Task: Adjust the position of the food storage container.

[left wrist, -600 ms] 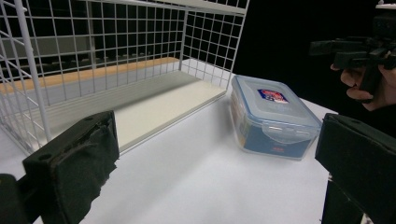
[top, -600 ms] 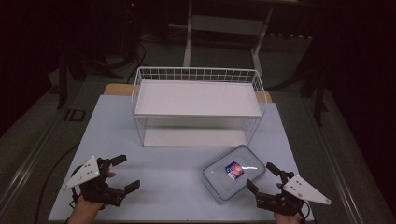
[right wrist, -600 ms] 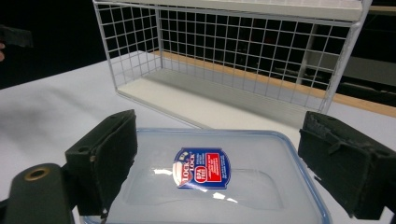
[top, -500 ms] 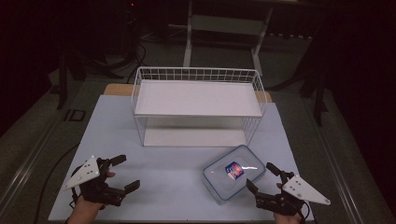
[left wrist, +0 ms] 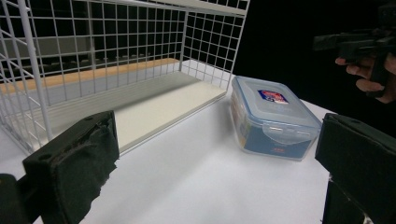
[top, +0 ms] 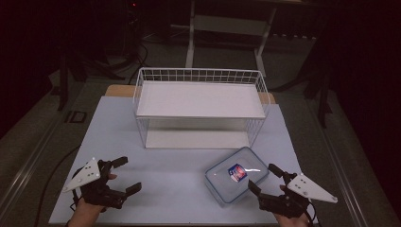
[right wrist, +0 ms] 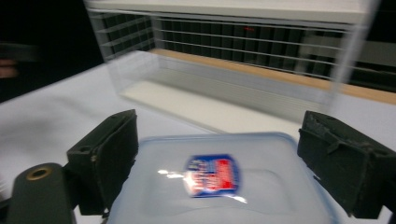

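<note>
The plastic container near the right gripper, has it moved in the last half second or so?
No. The plastic container sits in the same spot in front of the wire rack's right corner, and the right gripper isn't touching it.

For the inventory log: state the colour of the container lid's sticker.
Blue, red and white sticker, clearest in the left gripper view.

Motion blur smears the wire rack (right wrist: 224, 60) and the container's label (right wrist: 212, 176) in the right gripper view.

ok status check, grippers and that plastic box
Left gripper open, empty, off to the side. Right gripper open, jaws either side of the lidded box, not closed on it. Wire rack behind, nothing blocking.
</note>
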The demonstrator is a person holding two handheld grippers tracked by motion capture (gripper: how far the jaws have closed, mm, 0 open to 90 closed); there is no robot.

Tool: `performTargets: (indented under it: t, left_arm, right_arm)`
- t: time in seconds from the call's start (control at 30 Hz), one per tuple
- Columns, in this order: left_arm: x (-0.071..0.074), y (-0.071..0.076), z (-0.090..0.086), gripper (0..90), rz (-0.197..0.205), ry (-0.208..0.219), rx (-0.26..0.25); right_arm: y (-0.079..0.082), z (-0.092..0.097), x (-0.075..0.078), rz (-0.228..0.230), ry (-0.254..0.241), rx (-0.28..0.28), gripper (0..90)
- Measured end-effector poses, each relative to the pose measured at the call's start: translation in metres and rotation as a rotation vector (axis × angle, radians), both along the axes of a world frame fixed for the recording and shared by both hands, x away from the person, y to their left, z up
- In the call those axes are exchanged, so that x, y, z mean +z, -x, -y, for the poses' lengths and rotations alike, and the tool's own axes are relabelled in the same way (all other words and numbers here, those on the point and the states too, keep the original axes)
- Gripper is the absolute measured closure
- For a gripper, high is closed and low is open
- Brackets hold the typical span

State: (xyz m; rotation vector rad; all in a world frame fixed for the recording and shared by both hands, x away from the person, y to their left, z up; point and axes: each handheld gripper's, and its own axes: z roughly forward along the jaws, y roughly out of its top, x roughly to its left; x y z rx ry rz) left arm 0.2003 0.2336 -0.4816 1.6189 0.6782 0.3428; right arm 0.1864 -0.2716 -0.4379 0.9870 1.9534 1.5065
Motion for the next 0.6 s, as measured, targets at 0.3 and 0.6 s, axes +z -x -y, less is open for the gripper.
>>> performTargets:
  t: [0.3, 0.6]
  left_arm:
    - [-0.001, -0.002, 0.001, 0.0, -0.004, -0.005, -0.001]
    - [-0.002, -0.002, 0.004, 0.0, -0.003, -0.022, -0.005]
  right_arm:
    - [0.003, 0.001, -0.012, -0.111, 0.077, 0.072, 30.3]
    - [0.011, 0.002, -0.033, -0.174, 0.136, 0.108, 63.0]
